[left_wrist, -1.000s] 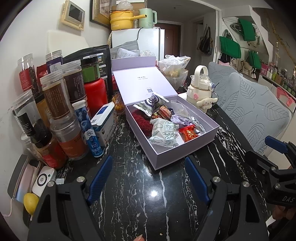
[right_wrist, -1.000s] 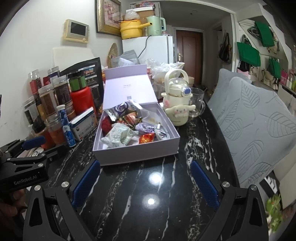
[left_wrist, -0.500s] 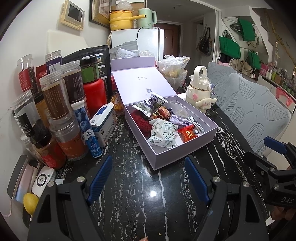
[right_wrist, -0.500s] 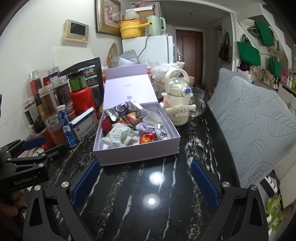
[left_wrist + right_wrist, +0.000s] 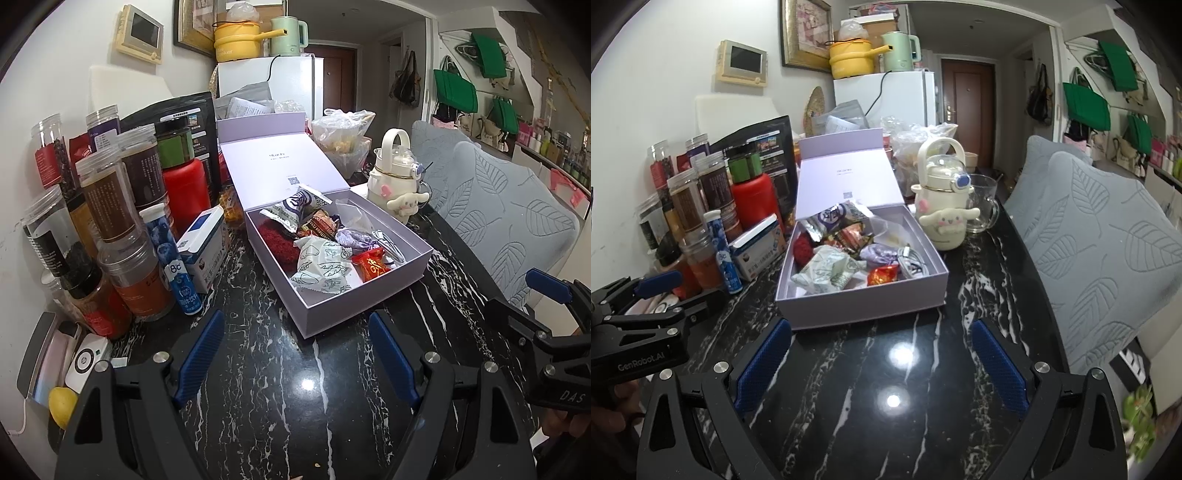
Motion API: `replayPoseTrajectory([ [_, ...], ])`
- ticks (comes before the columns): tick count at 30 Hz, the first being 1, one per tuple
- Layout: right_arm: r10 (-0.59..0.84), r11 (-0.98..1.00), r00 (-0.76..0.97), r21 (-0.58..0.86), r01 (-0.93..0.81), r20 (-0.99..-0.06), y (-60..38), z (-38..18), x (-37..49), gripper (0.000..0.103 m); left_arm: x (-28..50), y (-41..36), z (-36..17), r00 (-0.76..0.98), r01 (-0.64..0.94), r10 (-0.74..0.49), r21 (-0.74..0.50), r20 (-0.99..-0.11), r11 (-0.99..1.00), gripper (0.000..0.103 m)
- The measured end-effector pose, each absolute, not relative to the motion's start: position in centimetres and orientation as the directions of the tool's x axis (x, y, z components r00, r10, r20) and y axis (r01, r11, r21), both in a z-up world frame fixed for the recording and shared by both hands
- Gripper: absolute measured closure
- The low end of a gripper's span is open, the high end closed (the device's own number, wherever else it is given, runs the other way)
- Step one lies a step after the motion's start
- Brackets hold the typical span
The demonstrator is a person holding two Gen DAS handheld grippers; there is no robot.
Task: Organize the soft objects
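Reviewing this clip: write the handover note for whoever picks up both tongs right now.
Left tongs: open, empty, low over the black marble table.
Right tongs: open, empty, facing the box front.
Lilac box: lid up, holding a pale green packet, red wrapped sweet, purple pouch, red knit piece and other wrappers.
Done: soft items sit in the box.
Left: apparently closing the lid; nothing gripped.

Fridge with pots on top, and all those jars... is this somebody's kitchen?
Probably a small home's kitchen or dining corner. A white fridge carries a yellow pot and a kettle, food jars crowd the dark table, and the front door stands just behind.
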State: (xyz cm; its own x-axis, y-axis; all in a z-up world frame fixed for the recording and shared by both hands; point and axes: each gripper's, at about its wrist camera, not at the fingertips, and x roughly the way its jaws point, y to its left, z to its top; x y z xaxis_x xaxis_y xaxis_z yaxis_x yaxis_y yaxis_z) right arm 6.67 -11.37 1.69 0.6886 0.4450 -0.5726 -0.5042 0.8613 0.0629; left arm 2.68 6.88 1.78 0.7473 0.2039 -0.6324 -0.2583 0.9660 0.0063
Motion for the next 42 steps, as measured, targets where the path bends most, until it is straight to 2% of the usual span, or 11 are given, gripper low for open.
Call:
replayPoseTrajectory([
  [42, 0.437, 0.865, 0.69, 0.058, -0.499, -0.576, -11.4, 1.77, 6.76, 0.003, 2.95, 6.12, 1.91, 0.742, -0.218, 0.178, 0.019, -0.647, 0.976, 0.022],
])
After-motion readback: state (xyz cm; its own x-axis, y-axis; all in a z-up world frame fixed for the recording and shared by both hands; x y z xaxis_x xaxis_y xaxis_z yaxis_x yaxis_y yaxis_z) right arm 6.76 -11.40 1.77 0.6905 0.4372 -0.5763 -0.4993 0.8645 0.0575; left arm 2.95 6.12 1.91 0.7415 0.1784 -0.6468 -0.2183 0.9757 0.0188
